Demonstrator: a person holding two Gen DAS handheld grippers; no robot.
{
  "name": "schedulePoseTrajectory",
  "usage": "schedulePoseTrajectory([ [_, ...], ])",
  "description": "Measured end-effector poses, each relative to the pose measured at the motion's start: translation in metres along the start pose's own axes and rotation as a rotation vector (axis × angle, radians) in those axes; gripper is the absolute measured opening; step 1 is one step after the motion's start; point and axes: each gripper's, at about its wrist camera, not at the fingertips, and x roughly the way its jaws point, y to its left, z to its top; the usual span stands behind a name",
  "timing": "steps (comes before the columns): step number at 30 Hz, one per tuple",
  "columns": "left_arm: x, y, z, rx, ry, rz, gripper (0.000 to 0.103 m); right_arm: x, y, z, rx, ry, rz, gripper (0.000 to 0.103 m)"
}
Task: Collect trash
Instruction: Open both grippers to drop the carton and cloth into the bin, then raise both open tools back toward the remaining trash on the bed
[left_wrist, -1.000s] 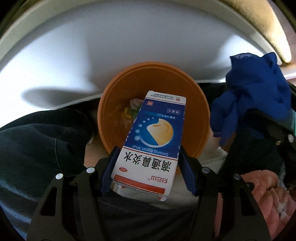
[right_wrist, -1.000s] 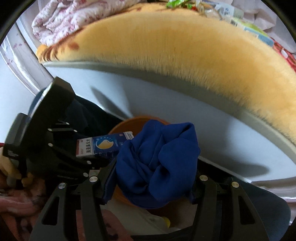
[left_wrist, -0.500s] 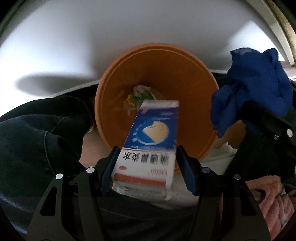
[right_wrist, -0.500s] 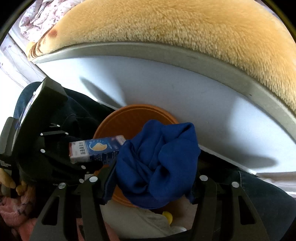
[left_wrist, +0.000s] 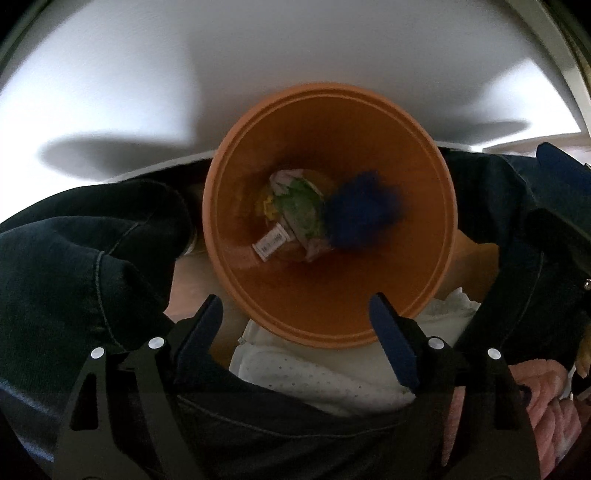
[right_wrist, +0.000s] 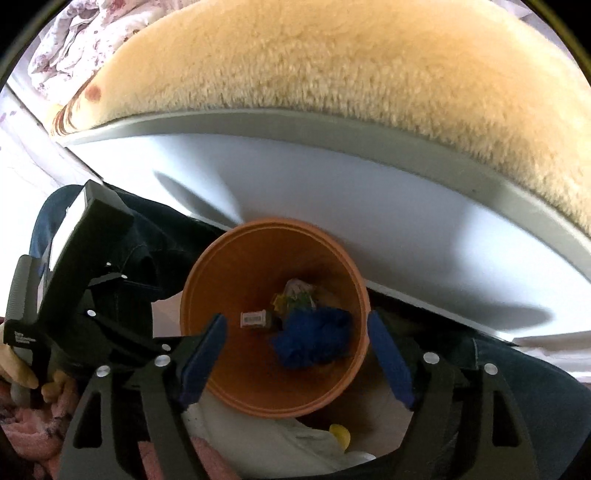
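— Any readable writing?
— Only a barcode-like label on the small box (left_wrist: 270, 242) inside the orange bin (left_wrist: 424, 295), beside blue cloth (left_wrist: 364, 218); too blurred to read.
— Claws?
— Left claw (left_wrist: 295, 321) and right claw (right_wrist: 295, 336) both opening, holding nothing, above the bin.

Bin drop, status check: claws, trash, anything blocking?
Left claw and right claw opening, both empty. Blue cloth and box inside orange bin. Nothing blocking.
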Motion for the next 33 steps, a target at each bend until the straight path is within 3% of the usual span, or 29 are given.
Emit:
schedulePoseTrajectory([
  [19,-0.045,-0.006,-0.007,0.046,-0.130,0.065,0.080,-0.042,-0.009,-0.001,0.033,-0.086,0.014,0.077],
  [28,-0.099,-0.016,-0.016,0.078,-0.271,0.070,0.080,-0.103,-0.003,0.012,0.003,-0.231,0.031,0.079],
  [33,-0.146,-0.019,-0.018,0.081,-0.408,0.066,0.080,-0.134,-0.008,0.023,0.001,-0.324,0.023,0.080],
])
